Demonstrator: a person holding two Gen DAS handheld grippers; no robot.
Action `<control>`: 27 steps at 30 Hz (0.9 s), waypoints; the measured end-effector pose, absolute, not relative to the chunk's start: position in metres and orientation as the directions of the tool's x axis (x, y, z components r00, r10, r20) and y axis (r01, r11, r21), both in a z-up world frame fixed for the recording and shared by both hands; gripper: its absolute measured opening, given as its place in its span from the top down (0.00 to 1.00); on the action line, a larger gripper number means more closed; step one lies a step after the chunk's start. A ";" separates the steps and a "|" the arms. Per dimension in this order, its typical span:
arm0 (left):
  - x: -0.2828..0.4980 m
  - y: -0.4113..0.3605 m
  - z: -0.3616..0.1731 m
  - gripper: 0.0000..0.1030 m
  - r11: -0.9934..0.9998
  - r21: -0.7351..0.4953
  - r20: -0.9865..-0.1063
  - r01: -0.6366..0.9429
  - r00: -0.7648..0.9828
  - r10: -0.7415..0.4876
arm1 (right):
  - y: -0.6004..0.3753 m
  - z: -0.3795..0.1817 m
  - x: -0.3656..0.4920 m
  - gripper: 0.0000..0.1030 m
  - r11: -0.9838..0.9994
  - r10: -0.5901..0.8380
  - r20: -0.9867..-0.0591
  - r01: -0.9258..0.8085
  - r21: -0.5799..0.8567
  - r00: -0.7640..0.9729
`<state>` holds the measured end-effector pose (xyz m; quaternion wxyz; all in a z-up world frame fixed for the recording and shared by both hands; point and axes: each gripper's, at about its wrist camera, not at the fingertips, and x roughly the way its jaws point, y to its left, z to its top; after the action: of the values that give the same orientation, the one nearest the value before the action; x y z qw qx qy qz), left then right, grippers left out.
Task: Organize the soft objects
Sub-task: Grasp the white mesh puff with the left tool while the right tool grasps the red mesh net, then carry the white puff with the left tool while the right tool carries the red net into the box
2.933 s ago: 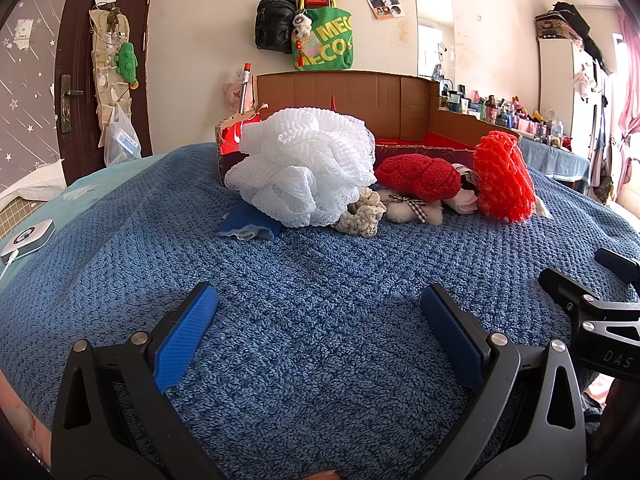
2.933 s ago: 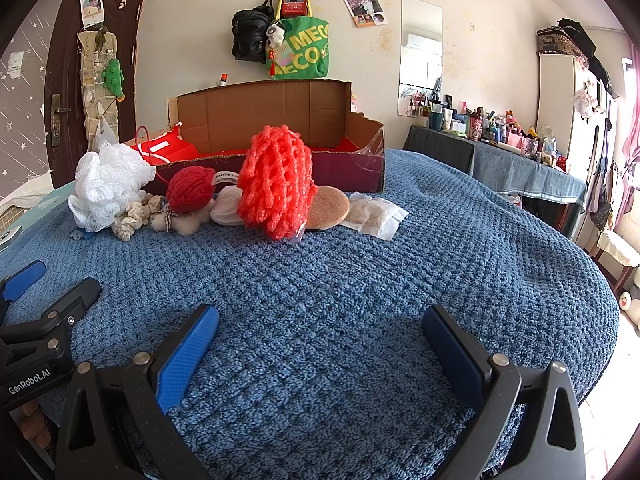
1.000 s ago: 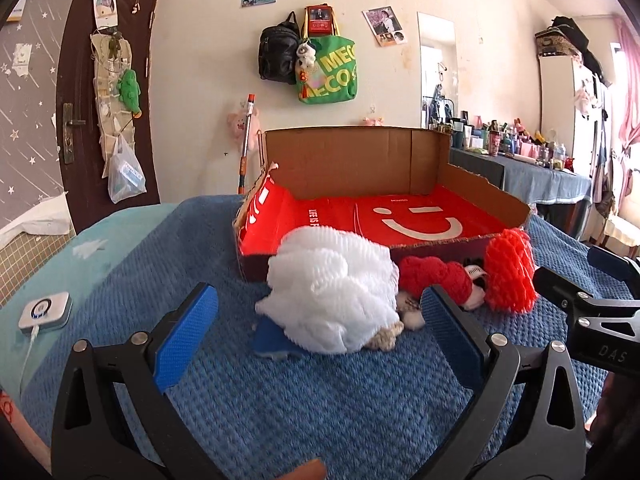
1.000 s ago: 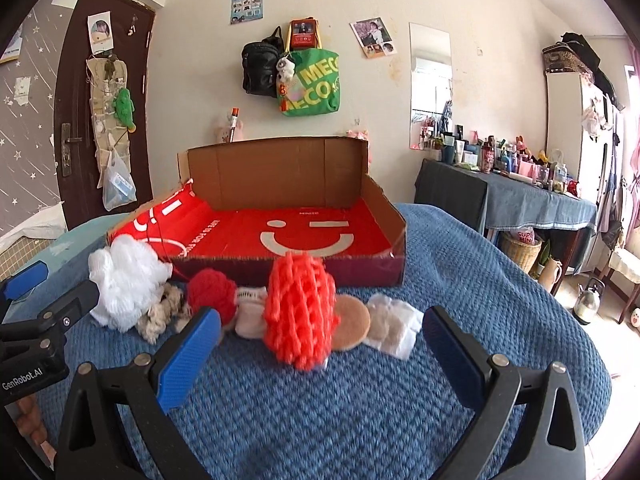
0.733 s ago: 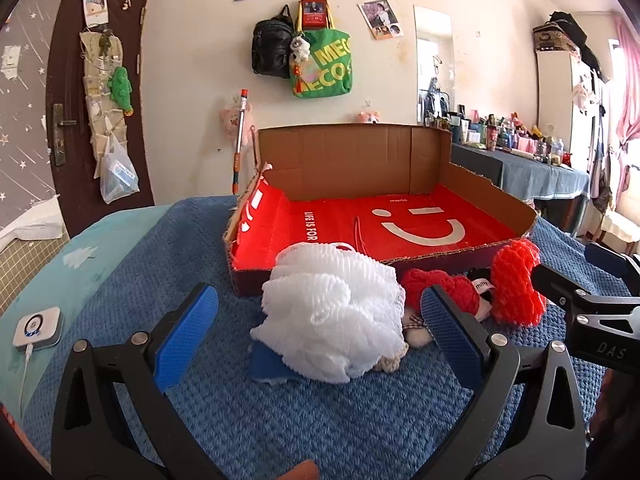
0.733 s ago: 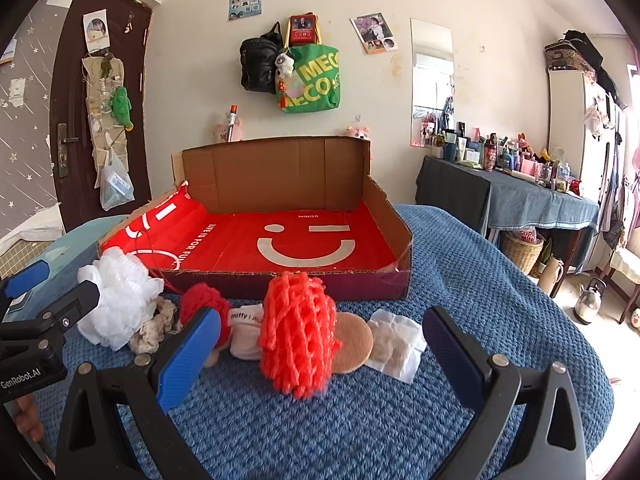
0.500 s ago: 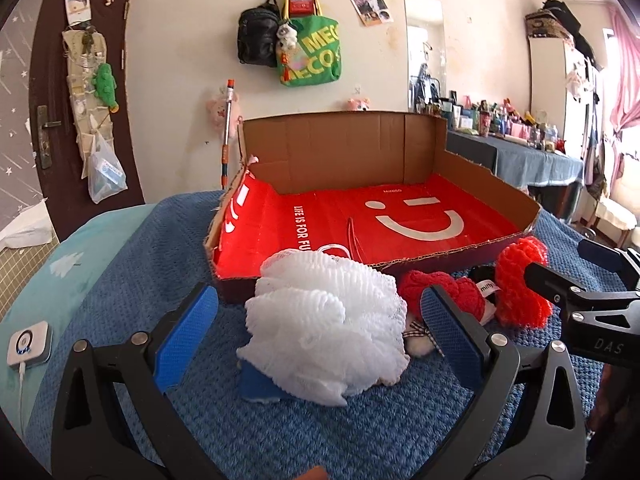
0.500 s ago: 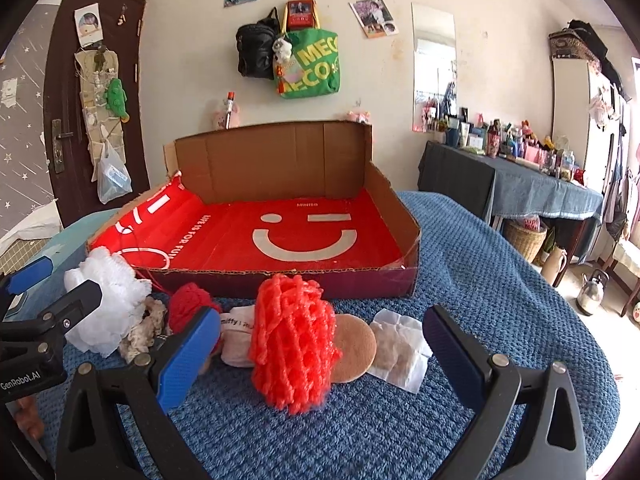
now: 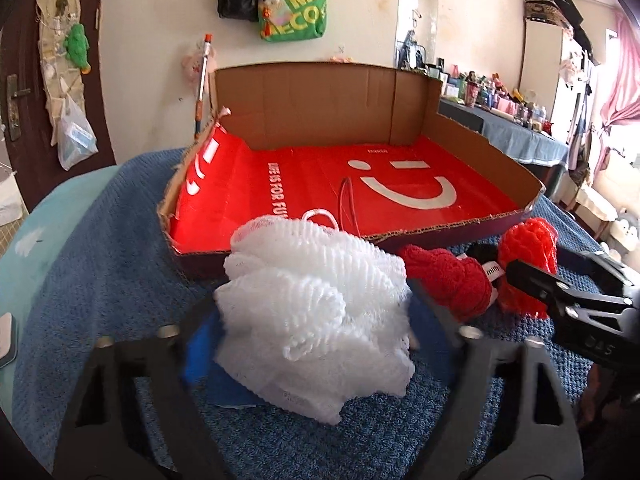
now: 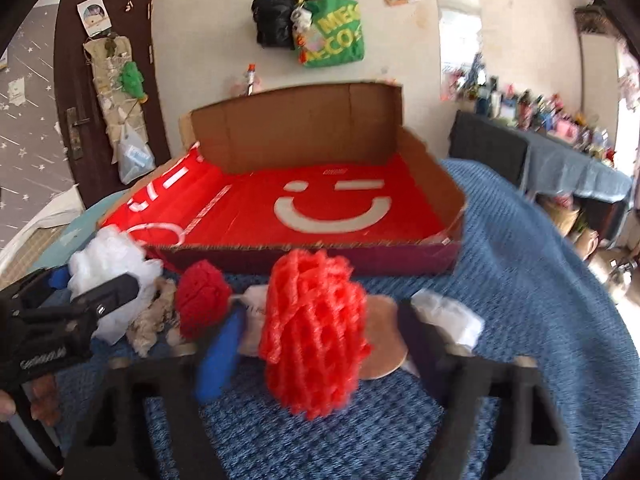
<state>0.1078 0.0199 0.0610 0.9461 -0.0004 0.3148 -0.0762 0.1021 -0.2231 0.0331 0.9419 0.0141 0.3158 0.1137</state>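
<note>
A white mesh bath puff (image 9: 316, 320) lies on the blue blanket, between the jaws of my left gripper (image 9: 316, 344), which stand apart on either side of it. An orange-red mesh puff (image 10: 316, 332) sits between the jaws of my right gripper (image 10: 316, 344), also apart. A red knitted ball (image 10: 202, 300) and a beige crochet piece (image 10: 150, 326) lie between the two puffs. A round tan pad (image 10: 382, 340) and a white pouch (image 10: 448, 316) lie right of the orange puff. Behind them stands an open cardboard box (image 9: 320, 96) with a red smiley lining.
A blue cloth (image 9: 228, 384) lies under the white puff. The blue knitted blanket (image 10: 540, 280) covers the bed. A dark door (image 10: 36, 112) is at the left. A cluttered table (image 9: 516, 128) stands at the right. Bags hang on the wall (image 9: 292, 4).
Both grippers moved forward and down onto the puffs: the left now straddles the white puff, the right straddles the orange one, and their jaws look narrower than before.
</note>
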 end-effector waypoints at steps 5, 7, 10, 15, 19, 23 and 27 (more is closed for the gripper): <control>0.105 0.019 0.066 0.41 0.986 -0.060 -0.581 0.155 0.798 -0.161 | -0.229 0.041 0.096 0.56 0.966 0.256 -0.564 -0.223 0.127 0.785; 0.103 0.020 0.069 0.41 0.985 -0.066 -0.573 0.160 0.802 -0.169 | -0.229 0.048 0.094 0.56 0.967 0.253 -0.547 -0.228 0.115 0.798; 0.101 0.020 0.073 0.42 0.983 -0.068 -0.564 0.169 0.807 -0.178 | -0.231 0.056 0.092 0.56 0.964 0.264 -0.534 -0.234 0.124 0.803; 0.097 0.019 0.078 0.42 0.981 -0.064 -0.550 0.182 0.814 -0.187 | -0.233 0.055 0.094 0.56 0.961 0.276 -0.541 -0.238 0.142 0.794; 0.094 0.020 0.088 0.42 0.980 -0.065 -0.527 0.190 0.827 -0.195 | -0.233 0.063 0.095 0.56 0.959 0.285 -0.522 -0.248 0.141 0.804; 0.095 0.021 0.105 0.42 0.975 -0.067 -0.490 0.211 0.845 -0.217 | -0.228 0.083 0.099 0.56 0.953 0.299 -0.481 -0.281 0.112 0.824; 0.111 0.023 0.130 0.42 0.952 -0.106 -0.464 0.286 0.833 -0.302 | -0.221 0.109 0.116 0.55 0.932 0.356 -0.436 -0.347 0.104 0.826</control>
<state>0.1106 0.0232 0.1304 0.9572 -0.0161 0.2450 -0.1535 0.1158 -0.2205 0.1090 0.9555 0.0098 0.2302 0.1841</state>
